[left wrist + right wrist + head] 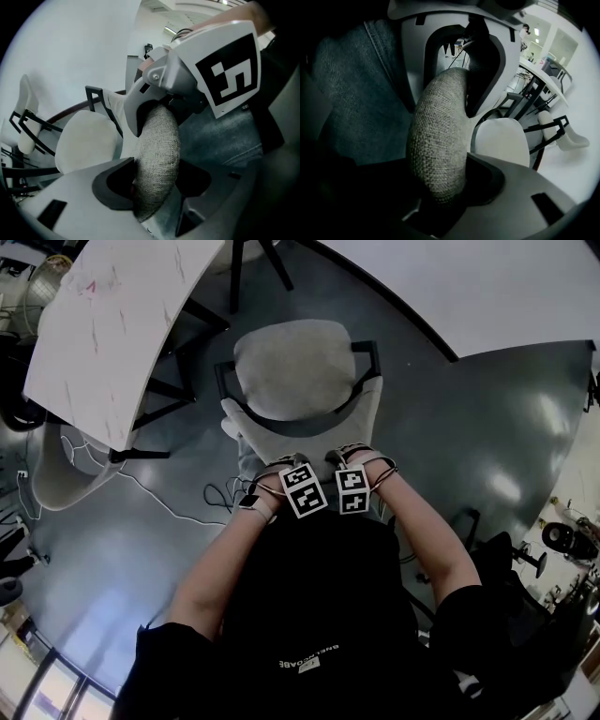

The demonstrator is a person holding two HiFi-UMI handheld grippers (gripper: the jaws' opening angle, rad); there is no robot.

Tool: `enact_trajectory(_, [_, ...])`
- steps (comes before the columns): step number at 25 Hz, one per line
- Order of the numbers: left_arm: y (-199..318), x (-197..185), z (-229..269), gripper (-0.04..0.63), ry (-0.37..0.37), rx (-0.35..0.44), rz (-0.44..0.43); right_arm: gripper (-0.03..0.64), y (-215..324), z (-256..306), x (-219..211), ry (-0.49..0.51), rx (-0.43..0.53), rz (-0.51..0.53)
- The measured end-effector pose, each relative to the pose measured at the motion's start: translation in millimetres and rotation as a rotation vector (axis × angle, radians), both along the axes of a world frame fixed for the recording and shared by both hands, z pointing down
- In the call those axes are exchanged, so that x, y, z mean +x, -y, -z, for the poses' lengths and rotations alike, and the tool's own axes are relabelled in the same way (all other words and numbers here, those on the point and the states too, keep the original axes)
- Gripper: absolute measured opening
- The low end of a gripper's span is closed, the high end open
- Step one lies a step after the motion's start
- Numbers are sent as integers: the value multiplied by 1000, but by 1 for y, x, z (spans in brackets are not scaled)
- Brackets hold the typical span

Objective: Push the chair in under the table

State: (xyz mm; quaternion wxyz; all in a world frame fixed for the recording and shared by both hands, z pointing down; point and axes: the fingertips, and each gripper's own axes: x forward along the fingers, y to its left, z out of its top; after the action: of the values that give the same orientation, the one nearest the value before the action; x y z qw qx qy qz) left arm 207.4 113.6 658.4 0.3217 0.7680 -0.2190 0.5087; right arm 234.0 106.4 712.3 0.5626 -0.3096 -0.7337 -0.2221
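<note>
Bare forearms [220,563] reach down to two claws set side by side on the chair [292,362]. Ahead and to the left of the left claw [270,470] lies the white table [112,324]. Its near edge is just beside the seat, which is not yet under it. That claw is closed on the grey backrest [159,140], with the padded rim pinched between its jaws. Just to its right, the right claw [440,180] grips the same rim the same way. The seat and black armrests [367,357] stretch ahead of both claws' tips. I judge the push itself to be the step in hand: the grip is made and the chair is not yet in. The next move calls for driving both claws forward together, angled toward the table. The chair must not slew or catch the table's black frame [150,455].
</note>
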Motion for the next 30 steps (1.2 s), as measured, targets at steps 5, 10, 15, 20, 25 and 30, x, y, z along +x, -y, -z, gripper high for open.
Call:
enact_trajectory(5, [4, -6, 8, 244, 63, 58, 36, 191, 1, 17, -2, 29, -58, -48])
enact_trajectory(10, [-4, -24, 29, 250, 56, 22, 100, 194, 16, 46, 14, 42, -70, -105])
enact_trajectory(15, [-12, -79, 46, 250, -13, 5, 344, 208, 53, 80, 37, 67, -172, -448])
enact_trajectory(20, [5, -147, 38, 250, -206, 4, 879, 216, 98, 95, 35, 181, -378, -983])
enact_trajectory(25, [7, -196, 10, 250, -334, -33, 1370, 223, 138, 91, 35, 253, -549, -1569])
enact_trajectory(30, [-6, -212, -25, 250, -288, -83, 1613, 262, 141, 66, 42, 206, -688, -2028])
